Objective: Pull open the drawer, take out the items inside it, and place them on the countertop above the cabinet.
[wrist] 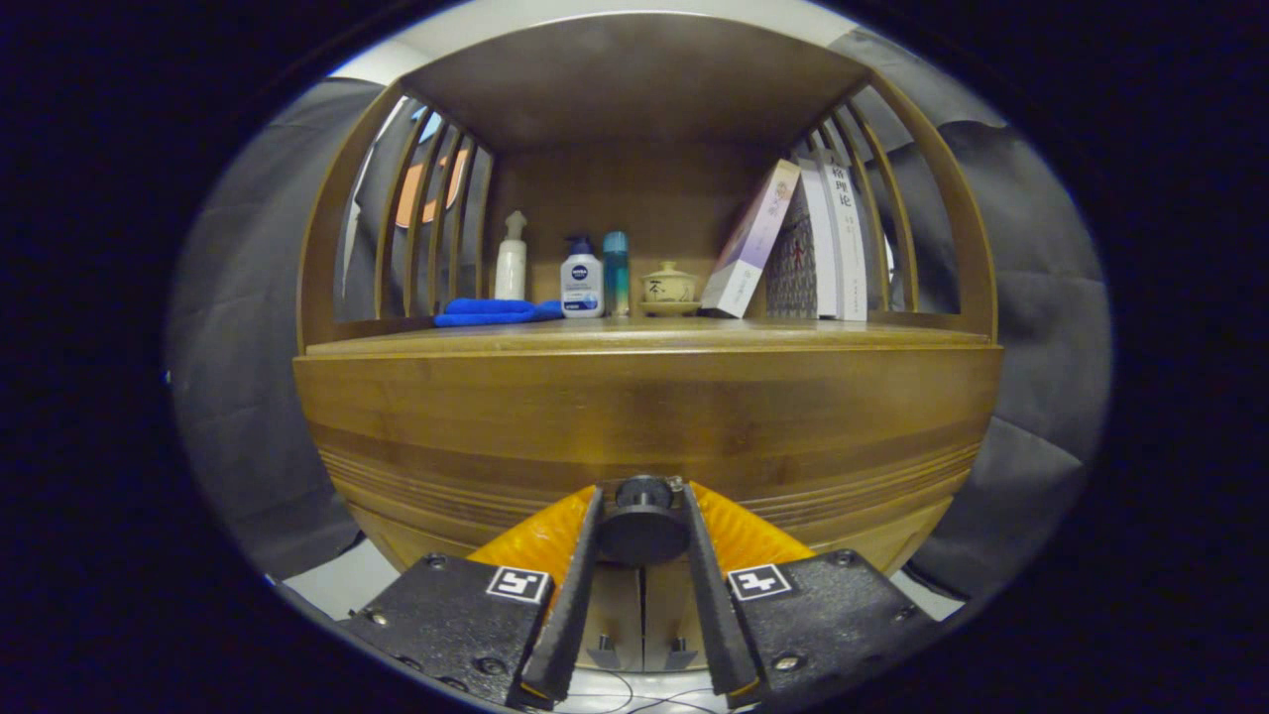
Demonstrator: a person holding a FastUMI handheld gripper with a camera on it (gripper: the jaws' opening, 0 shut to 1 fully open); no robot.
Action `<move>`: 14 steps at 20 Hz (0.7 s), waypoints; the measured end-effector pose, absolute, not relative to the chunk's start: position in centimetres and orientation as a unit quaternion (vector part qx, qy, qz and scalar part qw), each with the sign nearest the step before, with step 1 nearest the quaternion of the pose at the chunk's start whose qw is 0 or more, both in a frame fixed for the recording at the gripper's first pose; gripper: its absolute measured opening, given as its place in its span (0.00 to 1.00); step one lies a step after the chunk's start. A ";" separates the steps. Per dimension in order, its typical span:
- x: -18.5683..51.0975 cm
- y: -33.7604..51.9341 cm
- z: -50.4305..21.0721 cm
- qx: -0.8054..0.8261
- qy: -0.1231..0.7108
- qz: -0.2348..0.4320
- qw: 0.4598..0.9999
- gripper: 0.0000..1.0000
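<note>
Dark round drawer knob [642,523]: pinched between the two fingers [694,555] of the gripper [642,496].
Drawer: wooden curved front [644,416], closed, just beyond the fingers.
Counter [634,335]: above; blue folded cloth [491,311], white pump bottle [581,278], leaning books [793,243] at its back.

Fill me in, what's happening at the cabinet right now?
The hand-held tool has its fingers closed on the round dark knob of the wooden drawer front. No gap shows at the drawer, so it looks not yet pulled out. On the countertop above sit a blue cloth, bottles, a lidded cup and leaning books.
</note>
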State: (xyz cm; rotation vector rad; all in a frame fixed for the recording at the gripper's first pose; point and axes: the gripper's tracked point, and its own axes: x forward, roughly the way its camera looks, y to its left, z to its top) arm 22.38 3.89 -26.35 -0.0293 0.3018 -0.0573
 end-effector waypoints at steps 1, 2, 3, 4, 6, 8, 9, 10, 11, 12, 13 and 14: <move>22.4 4.0 -26.2 -0.016 0.150 -0.026 0.988 0.49; 22.5 3.9 -26.2 -0.015 0.154 -0.025 0.988 0.48; 22.1 3.9 -26.2 -0.014 0.158 -0.025 0.987 0.46; 22.2 3.9 -26.2 -0.013 0.160 -0.026 0.987 0.45; 22.2 3.8 -26.1 -0.018 0.165 -0.028 0.986 0.43; 21.8 3.8 -26.2 -0.014 0.168 -0.028 0.985 0.43; 21.8 3.8 -26.1 -0.014 0.169 -0.028 0.985 0.42; 21.6 3.8 -26.1 -0.016 0.170 -0.028 0.985 0.42; 21.1 3.8 -26.1 -0.016 0.171 -0.028 0.985 0.42; 20.7 3.8 -26.1 -0.015 0.172 -0.027 0.985 0.42; 19.9 3.8 -26.1 -0.014 0.172 -0.026 0.985 0.42; 19.4 3.9 -26.0 -0.012 0.173 -0.026 0.985 0.42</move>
